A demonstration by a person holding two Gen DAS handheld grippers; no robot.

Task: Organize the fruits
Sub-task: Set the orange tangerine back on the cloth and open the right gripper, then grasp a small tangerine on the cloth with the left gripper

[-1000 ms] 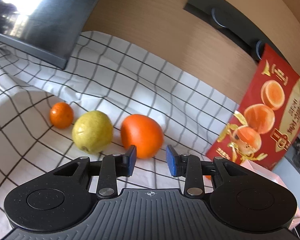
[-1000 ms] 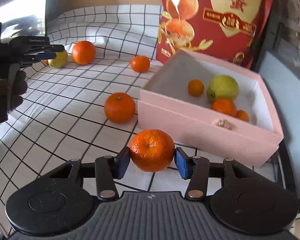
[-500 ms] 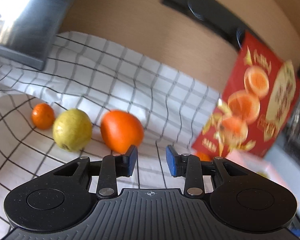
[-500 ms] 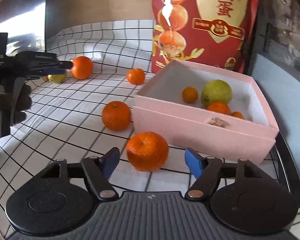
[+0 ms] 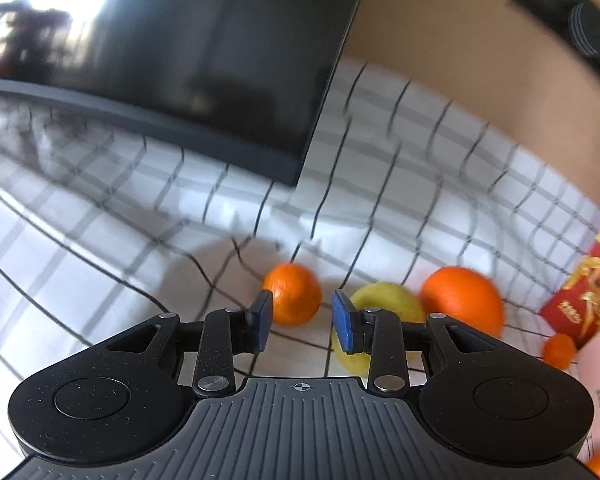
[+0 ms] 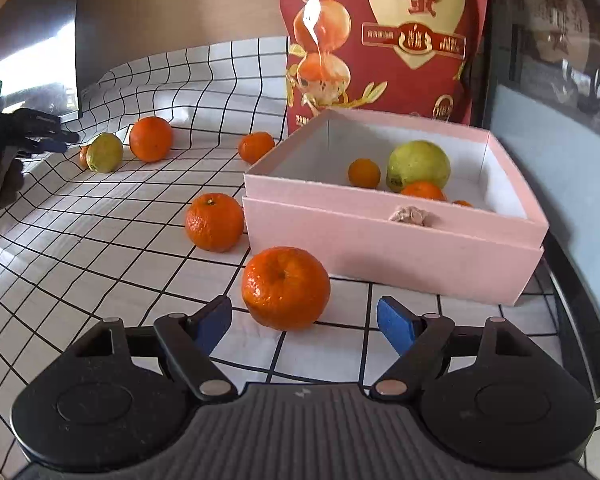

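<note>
Your right gripper has just been opening, jaws wide around an orange that sits free on the cloth, just short of the pink box; re-grip and lift over its near wall. Your left gripper, nearly closed and empty, seems aimed at a small orange beside a pear, clear cloth around them

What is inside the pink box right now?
Inside the pink box: a yellow-green fruit, a small orange, and two more oranges partly hidden by the front wall. Anything lower behind that wall is covered.
</note>
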